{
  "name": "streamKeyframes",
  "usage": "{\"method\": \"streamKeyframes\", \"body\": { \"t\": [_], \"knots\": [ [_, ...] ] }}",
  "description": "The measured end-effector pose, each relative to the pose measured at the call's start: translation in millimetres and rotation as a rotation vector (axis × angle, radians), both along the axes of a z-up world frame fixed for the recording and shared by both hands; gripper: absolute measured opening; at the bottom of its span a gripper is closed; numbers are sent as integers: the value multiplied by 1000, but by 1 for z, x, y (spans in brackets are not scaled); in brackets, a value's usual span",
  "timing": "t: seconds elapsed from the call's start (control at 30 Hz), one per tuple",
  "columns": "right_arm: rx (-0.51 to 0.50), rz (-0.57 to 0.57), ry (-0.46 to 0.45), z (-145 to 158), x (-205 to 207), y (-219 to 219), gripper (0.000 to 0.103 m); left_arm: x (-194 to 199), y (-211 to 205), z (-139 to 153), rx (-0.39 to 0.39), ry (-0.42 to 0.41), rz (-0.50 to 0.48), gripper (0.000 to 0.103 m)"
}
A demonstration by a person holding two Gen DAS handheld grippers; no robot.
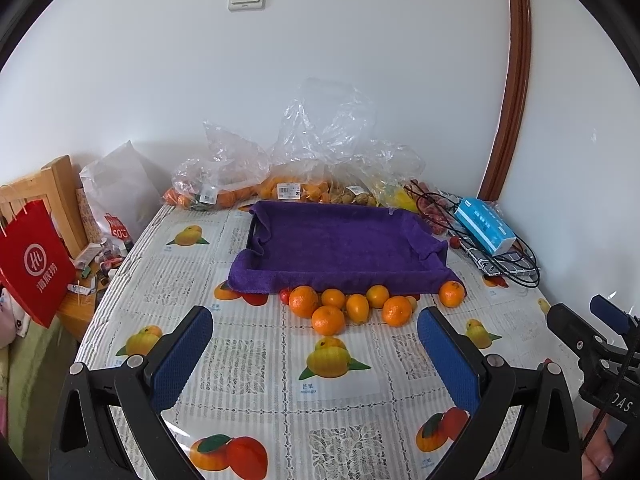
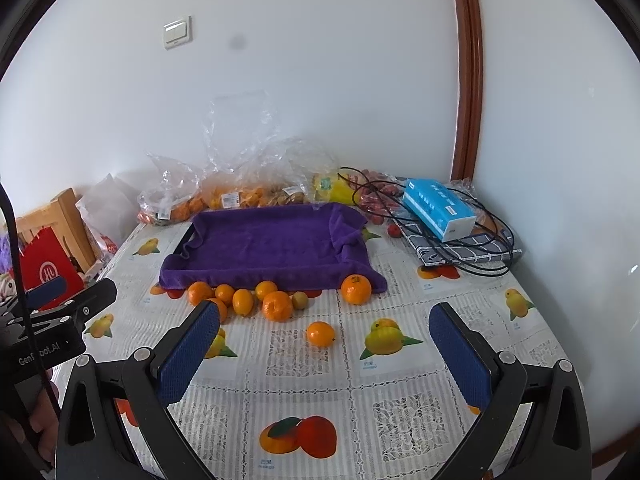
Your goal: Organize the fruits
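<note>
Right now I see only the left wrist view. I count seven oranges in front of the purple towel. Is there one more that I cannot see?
Observer: Yes. The right wrist view shows an eighth orange. It lies alone on the tablecloth, closer to the camera than the group.
Operator: Is the right gripper free to take it?
Observer: Yes, I think so. The right gripper is open wide, with nothing between its fingers, and the lone orange lies just ahead of the gap.
</note>
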State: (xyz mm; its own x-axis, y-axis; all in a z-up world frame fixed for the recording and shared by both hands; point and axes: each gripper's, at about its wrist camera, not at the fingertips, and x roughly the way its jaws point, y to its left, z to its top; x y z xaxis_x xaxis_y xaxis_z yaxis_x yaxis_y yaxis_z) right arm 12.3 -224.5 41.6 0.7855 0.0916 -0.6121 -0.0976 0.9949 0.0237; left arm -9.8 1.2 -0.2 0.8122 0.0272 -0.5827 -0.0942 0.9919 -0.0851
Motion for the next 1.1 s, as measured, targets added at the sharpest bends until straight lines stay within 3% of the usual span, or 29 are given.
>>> {"method": "streamKeyframes", "body": {
  "t": [1.1],
  "knots": [
    [3, 14, -10, 1, -1, 4, 103, 2, 1, -2, -10, 3, 3, 103]
  ]
}}
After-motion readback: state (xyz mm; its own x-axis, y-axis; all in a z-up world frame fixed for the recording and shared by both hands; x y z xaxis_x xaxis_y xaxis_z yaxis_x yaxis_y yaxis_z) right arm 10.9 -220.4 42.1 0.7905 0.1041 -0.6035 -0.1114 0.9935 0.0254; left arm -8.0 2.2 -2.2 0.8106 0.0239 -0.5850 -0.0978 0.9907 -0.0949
